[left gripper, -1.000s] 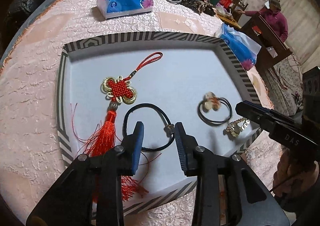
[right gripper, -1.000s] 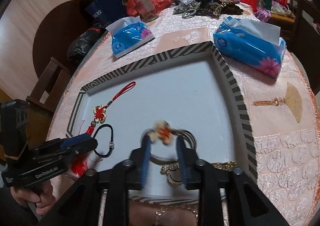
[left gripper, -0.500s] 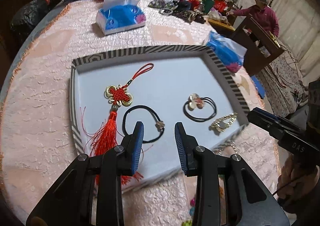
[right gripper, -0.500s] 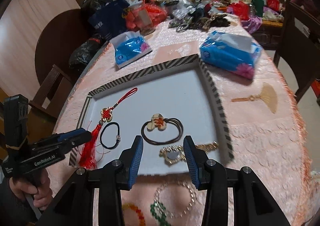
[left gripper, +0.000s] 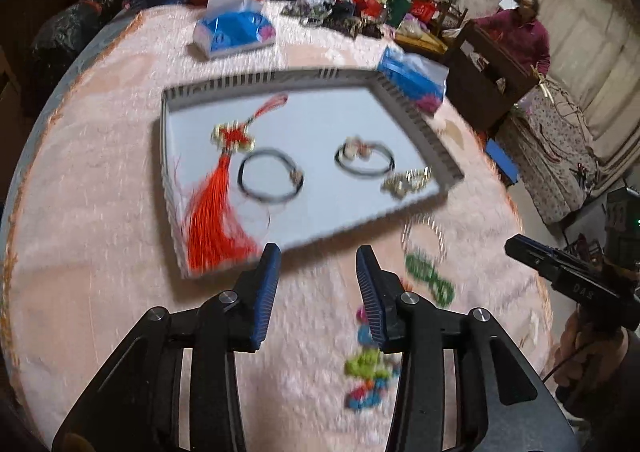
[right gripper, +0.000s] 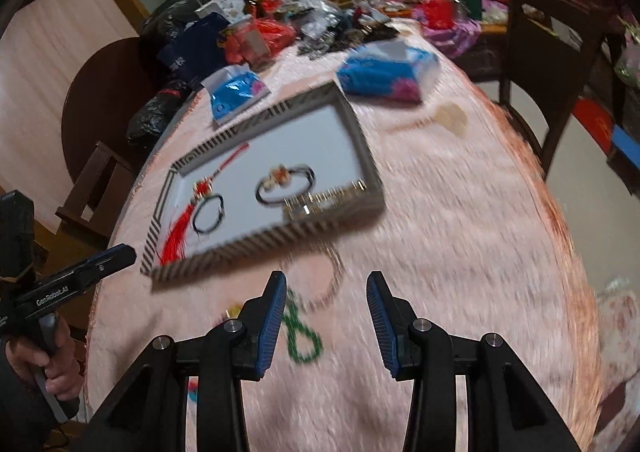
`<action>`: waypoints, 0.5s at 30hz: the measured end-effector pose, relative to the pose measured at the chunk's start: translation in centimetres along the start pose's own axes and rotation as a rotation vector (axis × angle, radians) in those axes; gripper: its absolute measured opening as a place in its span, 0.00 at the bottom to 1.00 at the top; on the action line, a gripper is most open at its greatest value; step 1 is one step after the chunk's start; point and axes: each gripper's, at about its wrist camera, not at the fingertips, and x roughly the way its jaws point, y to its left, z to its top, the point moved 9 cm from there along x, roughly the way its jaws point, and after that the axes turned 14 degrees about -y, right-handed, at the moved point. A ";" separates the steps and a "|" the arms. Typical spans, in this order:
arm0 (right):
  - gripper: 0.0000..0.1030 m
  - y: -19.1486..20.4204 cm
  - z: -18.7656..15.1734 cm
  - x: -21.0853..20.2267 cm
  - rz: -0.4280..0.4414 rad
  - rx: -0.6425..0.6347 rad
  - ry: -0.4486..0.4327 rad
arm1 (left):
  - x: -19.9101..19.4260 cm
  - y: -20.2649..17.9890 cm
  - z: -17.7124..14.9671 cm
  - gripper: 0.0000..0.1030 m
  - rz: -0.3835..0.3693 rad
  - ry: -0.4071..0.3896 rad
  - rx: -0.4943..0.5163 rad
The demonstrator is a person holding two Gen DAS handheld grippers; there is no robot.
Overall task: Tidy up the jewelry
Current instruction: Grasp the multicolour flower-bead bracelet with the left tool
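A striped-rim tray [left gripper: 420,127] [right gripper: 360,139] on the pink tablecloth holds a red tassel knot [left gripper: 218,207] [right gripper: 178,230], a black cord bracelet [left gripper: 270,179] [right gripper: 208,213], a black hair tie with a charm [left gripper: 364,155] [right gripper: 286,181] and a gold piece [left gripper: 408,181] [right gripper: 320,201]. A green bead string [left gripper: 430,278] [right gripper: 302,336], a pale bead ring [right gripper: 316,278] and colourful beads [left gripper: 368,368] lie on the cloth in front of the tray. My left gripper [left gripper: 318,288] and right gripper [right gripper: 326,324] are open and empty, held above the cloth in front of the tray.
Two blue tissue packs [left gripper: 234,31] [left gripper: 414,73] lie behind and right of the tray. A small fan ornament [right gripper: 450,117] lies on the cloth. Bags and clutter [right gripper: 280,31] fill the far table. A wooden chair [right gripper: 548,51] stands at the right.
Both grippers have pulled back and up from the tray; the right gripper has let go of the hair tie, which now lies in the tray. Beads on the cloth have come into view.
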 end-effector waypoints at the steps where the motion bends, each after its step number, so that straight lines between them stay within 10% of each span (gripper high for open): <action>1: 0.39 -0.3 -0.7 -0.2 -0.004 0.005 0.012 | -0.1 0.2 -0.9 0.38 0.003 0.013 -0.003; 15: 0.40 -1.3 -10.1 -1.1 -0.048 -0.062 0.180 | 1.0 -1.6 -9.1 0.38 -0.022 0.141 0.028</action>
